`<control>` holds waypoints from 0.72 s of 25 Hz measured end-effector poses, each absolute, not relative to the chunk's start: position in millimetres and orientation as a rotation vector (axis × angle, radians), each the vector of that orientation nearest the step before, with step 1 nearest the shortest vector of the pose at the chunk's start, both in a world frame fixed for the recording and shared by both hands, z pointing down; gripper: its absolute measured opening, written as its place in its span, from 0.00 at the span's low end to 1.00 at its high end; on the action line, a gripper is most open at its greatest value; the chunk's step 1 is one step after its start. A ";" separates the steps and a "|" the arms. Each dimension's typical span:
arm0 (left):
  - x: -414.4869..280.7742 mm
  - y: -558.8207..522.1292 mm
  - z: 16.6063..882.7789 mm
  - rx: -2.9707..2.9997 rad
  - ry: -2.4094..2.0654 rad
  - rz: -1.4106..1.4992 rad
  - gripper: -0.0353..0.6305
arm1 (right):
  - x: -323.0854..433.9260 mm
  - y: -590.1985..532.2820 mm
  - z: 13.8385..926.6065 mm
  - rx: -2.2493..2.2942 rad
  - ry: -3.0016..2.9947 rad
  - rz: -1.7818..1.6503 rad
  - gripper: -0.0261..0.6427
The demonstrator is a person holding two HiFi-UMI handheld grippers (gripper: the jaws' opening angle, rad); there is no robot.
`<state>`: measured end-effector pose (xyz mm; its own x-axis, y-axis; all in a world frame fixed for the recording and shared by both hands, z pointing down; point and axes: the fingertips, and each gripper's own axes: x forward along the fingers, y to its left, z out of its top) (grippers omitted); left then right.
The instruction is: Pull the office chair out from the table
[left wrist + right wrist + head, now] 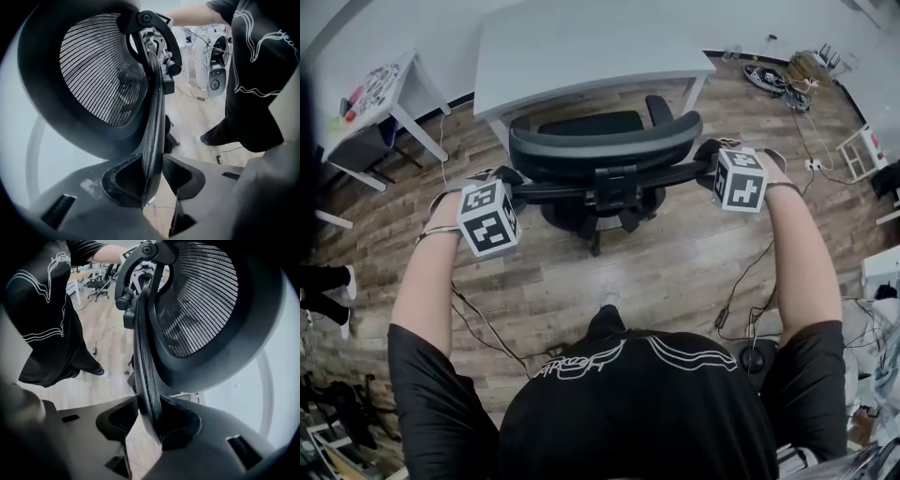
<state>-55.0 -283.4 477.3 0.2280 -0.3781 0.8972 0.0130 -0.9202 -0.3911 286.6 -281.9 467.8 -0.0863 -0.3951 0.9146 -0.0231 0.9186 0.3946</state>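
Observation:
The black mesh office chair (pixel 605 141) stands in front of the white table (pixel 581 47), its seat just at the table's front edge and its backrest towards me. My left gripper (pixel 508 180) holds the backrest's left side edge (pixel 152 126) between its jaws (pixel 154 176). My right gripper (pixel 709 152) grips the right side edge (pixel 143 357) in the same way (pixel 150 416). In both gripper views the jaws stand partly apart with the rim wedged between the pads. The curved headrest mesh (pixel 98 70) fills the upper part of both gripper views.
A small white side table (pixel 384 94) with colourful items stands at the left. Cables (pixel 741 281) trail over the wooden floor on the right. Shoes (pixel 766 77) and a white rack (pixel 861 150) lie at the far right. My foot (pixel 607 298) is behind the chair.

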 end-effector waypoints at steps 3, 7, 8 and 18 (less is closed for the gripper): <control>-55.0 -251.8 481.1 -2.190 0.353 -1.763 0.24 | 286.2 -248.6 470.2 0.328 -1.655 -0.330 0.28; -55.9 -189.1 496.1 -2.184 0.384 -1.770 0.24 | 284.0 -181.6 484.6 0.338 -1.691 -0.367 0.28; -56.1 -179.4 497.2 -2.184 0.389 -1.771 0.24 | 283.7 -170.9 485.5 0.337 -1.693 -0.374 0.28; -57.9 -147.4 474.9 -2.185 0.374 -1.818 0.25 | 280.5 -128.6 463.7 0.306 -1.715 -0.366 0.28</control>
